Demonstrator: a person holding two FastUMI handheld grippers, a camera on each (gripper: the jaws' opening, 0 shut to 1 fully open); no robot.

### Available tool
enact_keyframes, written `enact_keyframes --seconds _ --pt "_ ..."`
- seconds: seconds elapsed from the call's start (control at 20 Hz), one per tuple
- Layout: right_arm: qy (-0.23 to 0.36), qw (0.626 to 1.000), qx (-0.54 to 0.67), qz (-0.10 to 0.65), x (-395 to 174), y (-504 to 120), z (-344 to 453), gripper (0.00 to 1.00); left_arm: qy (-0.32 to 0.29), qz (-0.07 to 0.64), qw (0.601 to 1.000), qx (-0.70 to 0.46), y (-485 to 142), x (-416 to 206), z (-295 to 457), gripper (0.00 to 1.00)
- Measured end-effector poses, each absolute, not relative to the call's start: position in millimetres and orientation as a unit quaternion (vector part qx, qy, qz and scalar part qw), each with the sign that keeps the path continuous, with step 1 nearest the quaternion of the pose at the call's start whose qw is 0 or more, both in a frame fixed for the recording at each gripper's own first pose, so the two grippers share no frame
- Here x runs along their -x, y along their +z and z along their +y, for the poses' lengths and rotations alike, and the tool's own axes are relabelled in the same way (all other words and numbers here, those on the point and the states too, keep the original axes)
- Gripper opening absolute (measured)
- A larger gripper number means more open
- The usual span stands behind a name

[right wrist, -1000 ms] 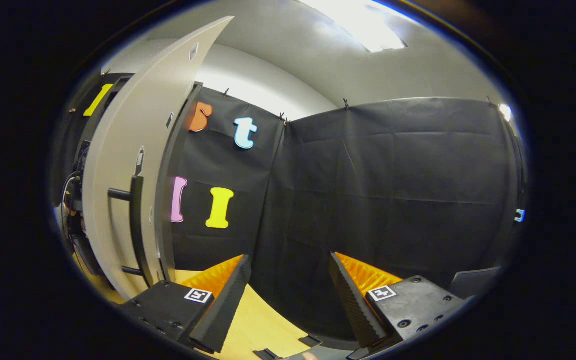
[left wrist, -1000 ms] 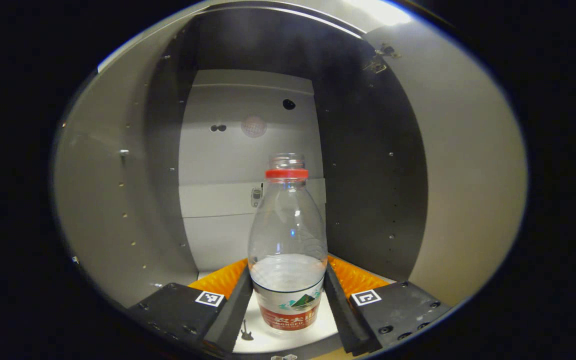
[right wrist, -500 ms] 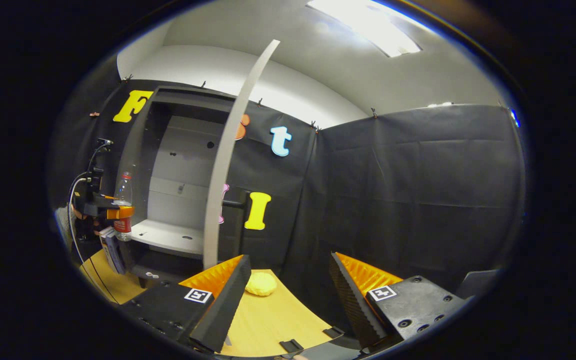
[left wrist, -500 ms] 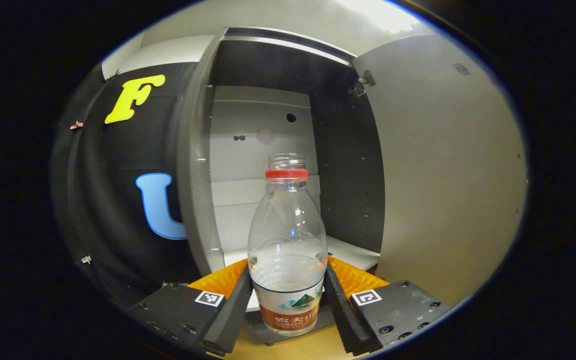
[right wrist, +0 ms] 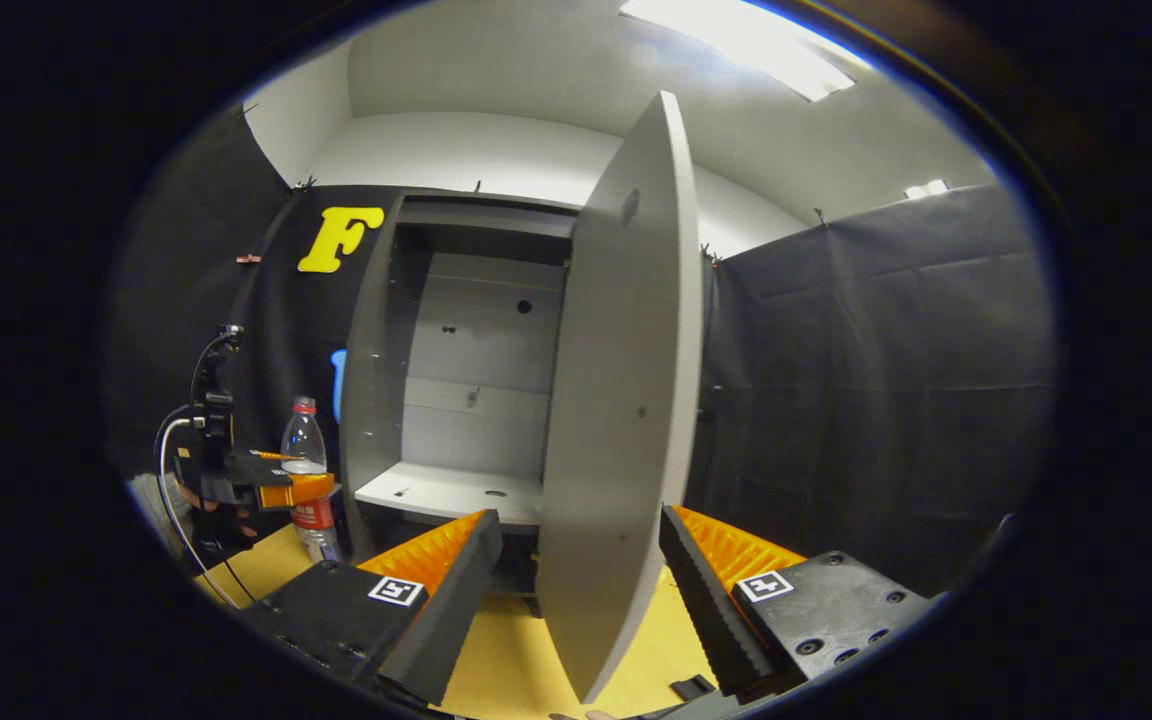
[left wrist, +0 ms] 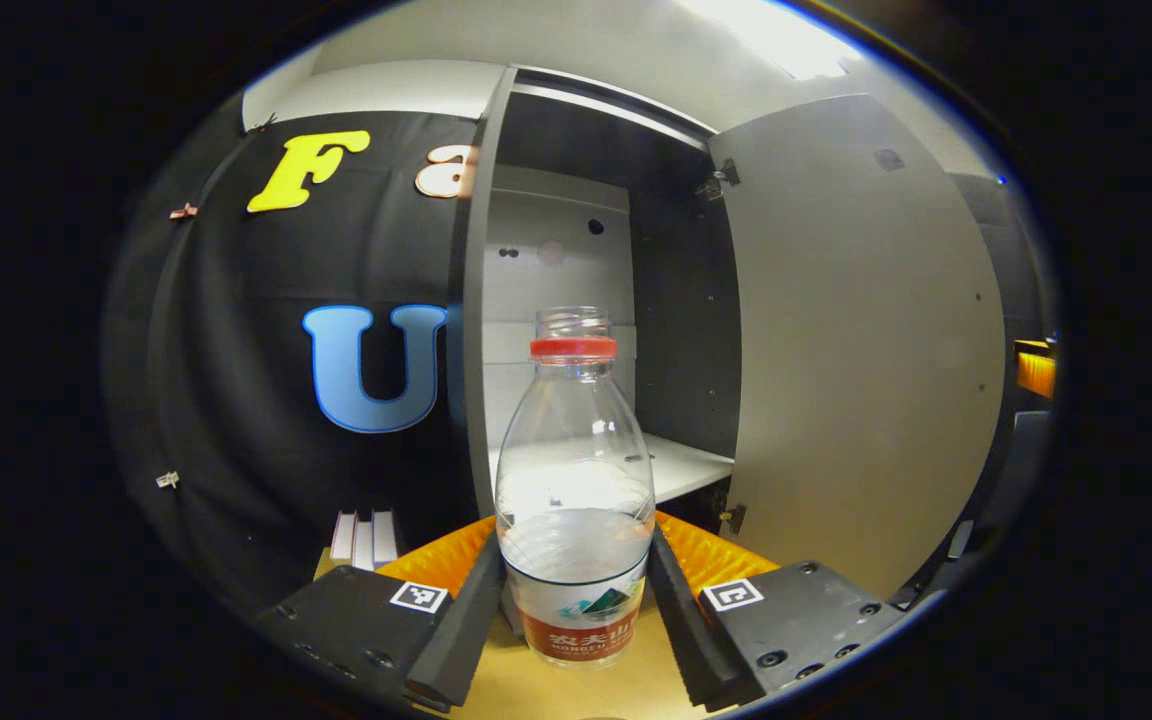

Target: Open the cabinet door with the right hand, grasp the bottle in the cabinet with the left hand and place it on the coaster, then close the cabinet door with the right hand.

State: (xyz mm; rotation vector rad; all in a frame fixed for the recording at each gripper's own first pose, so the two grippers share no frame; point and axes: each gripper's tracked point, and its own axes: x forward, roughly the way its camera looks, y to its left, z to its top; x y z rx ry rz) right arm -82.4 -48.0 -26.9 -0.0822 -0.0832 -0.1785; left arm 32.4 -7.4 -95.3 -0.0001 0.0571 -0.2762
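A clear plastic bottle (left wrist: 576, 470) with a red neck ring, no cap and some water in it stands upright between the fingers of my left gripper (left wrist: 576, 605), which is shut on its lower body. It is held above the wooden table, in front of the open grey cabinet (left wrist: 556, 300). In the right gripper view the left gripper (right wrist: 271, 482) holds the bottle (right wrist: 304, 445) left of the cabinet (right wrist: 466, 380). My right gripper (right wrist: 576, 590) is open. The free edge of the cabinet door (right wrist: 626, 400) points at it, its lower part between the two fingers, touching neither.
The cabinet door (left wrist: 866, 340) stands wide open on the right in the left gripper view, and the white shelf (left wrist: 681, 465) is bare. A few books (left wrist: 361, 535) stand left of the cabinet base. The wooden table (right wrist: 506, 660) runs under both grippers.
My left gripper has drawn back out of the cabinet with the bottle, which now hangs over the table. The right gripper view has swung left, bringing the door edge between its fingers.
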Motion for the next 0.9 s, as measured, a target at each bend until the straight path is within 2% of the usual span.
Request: enact_keyframes --seconds 0.05,0.25,0.3,0.4,0.7,0.9 --pt "-0.079 0.995 0.040 -0.041 75 -30 -36 0.97 -0.139 0.035 0.990 -0.006 -109 -27 -6 0.79" --pt "-0.022 0.999 0.013 -0.030 33 -46 18 0.98 -0.140 0.047 0.989 -0.009 -165 -3 -4 0.76" --pt "-0.009 1.000 0.009 -0.025 22 -53 26 0.95 -0.144 0.045 0.989 0.000 -177 3 -5 0.76" --pt "0.014 1.000 0.008 -0.013 4 -68 42 0.98 -0.148 0.040 0.988 0.023 -203 17 -6 0.76" --pt "0.080 0.996 -0.007 0.040 -35 -129 88 0.98 -0.141 0.070 0.987 0.042 -290 41 -4 0.77" --pt "0.103 0.991 -0.018 0.081 -51 -172 101 0.98 -0.143 0.065 0.986 0.056 -327 51 -11 0.77"
